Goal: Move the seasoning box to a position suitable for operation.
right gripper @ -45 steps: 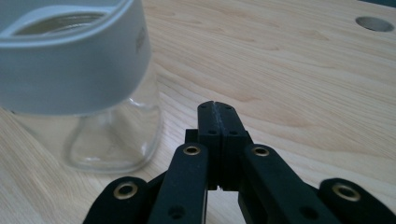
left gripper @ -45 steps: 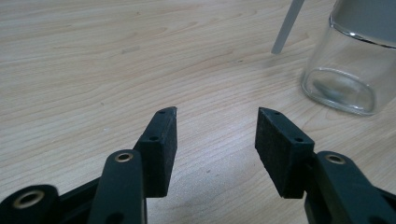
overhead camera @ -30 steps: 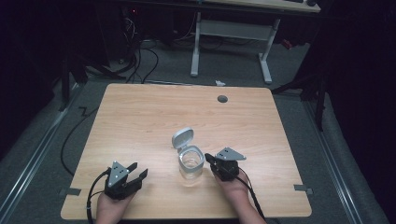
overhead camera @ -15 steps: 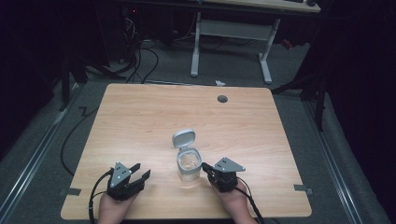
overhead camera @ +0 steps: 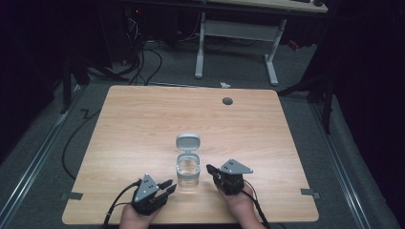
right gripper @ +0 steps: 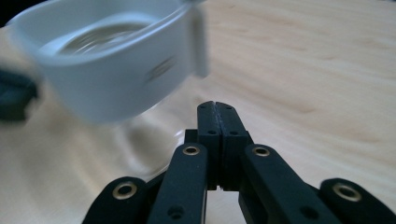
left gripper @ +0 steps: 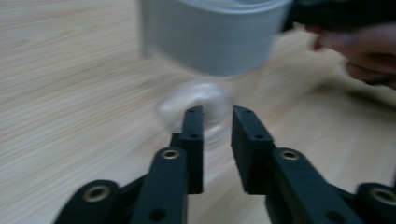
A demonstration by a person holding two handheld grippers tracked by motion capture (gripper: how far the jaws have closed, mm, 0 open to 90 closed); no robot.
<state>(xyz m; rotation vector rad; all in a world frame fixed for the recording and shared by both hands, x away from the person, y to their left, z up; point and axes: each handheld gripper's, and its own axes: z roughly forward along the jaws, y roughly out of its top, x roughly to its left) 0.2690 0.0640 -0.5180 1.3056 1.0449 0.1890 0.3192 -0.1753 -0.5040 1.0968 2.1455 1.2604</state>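
Jar [overhead camera: 188, 172] of clear, probably slippery plastic stands near the bench [overhead camera: 143, 119] front edge, grey flip lid [overhead camera: 188, 142] open; best gripped across its body. Left claw [overhead camera: 166, 187] slightly parted, empty, just left; right claw [overhead camera: 210, 169] closed, empty, just right

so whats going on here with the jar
A person holds a gripper in each hand at the near edge of a wooden table. A small clear jar with its grey flip lid open stands between them. The left gripper is open and points at the jar from the left. The right gripper is shut, just right of the jar. Neither grips it.
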